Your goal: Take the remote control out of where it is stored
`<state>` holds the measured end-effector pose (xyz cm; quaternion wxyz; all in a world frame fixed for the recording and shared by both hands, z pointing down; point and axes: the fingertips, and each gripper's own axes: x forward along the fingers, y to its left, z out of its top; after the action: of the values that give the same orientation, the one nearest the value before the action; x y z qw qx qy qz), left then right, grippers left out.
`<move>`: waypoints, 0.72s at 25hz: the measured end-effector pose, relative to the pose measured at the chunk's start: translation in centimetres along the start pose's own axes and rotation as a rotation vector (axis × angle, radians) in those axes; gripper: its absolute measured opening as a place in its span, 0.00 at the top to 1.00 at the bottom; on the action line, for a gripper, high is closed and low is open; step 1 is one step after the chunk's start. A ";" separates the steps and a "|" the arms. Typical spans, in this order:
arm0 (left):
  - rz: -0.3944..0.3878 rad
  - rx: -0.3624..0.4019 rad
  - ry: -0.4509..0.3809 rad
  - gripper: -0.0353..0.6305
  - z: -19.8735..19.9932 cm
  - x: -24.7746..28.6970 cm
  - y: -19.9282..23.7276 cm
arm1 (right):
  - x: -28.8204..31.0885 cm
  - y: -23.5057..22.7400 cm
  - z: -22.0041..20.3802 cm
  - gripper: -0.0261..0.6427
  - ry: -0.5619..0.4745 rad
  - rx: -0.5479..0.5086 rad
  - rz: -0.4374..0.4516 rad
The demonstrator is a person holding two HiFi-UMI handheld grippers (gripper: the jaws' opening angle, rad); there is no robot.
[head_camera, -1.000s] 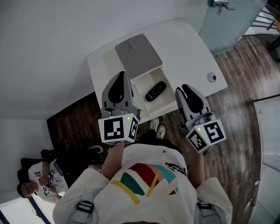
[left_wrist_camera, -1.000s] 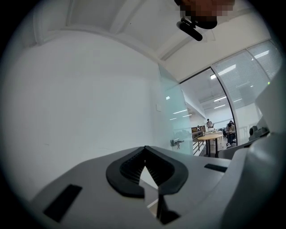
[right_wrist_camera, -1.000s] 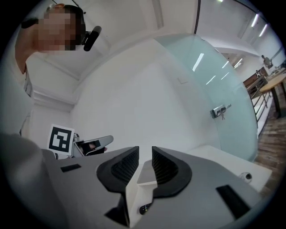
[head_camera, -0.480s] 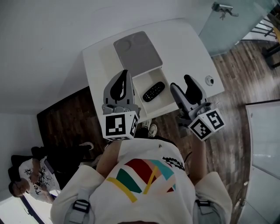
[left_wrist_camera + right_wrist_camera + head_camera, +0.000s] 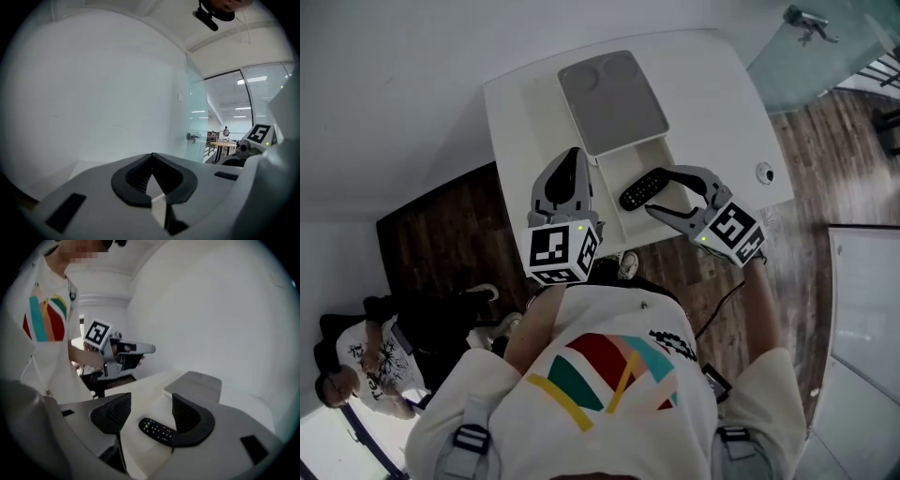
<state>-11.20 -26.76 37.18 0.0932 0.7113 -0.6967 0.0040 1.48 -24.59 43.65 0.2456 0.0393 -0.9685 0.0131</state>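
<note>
A black remote control lies slantwise in an open white drawer that sticks out from under a grey box on the white table. My right gripper reaches over the drawer from the right, jaws wide open on either side of the remote's near end. In the right gripper view the remote sits low between the two dark pads, partly behind the right one, and neither pad presses on it. My left gripper hovers at the drawer's left edge, shut and empty, with its closed tips pointing at the wall.
A small round object lies near the table's right edge. A person crouches on the floor at lower left. A white wall runs behind the table, a glass partition stands at upper right, and dark wood floor lies below.
My right gripper has swung left from beside the table to over the drawer, and its jaws have opened wide around the remote. The left gripper has barely moved.
</note>
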 end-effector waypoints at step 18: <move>0.037 -0.055 0.132 0.94 -5.5 1.6 2.6 | 7.3 0.5 -12.3 0.56 0.735 -0.664 0.319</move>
<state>-13.05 -27.66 43.14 0.1582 0.6935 -0.7020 0.0333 0.92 -24.03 57.94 0.5638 -0.1962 -0.7640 -0.2446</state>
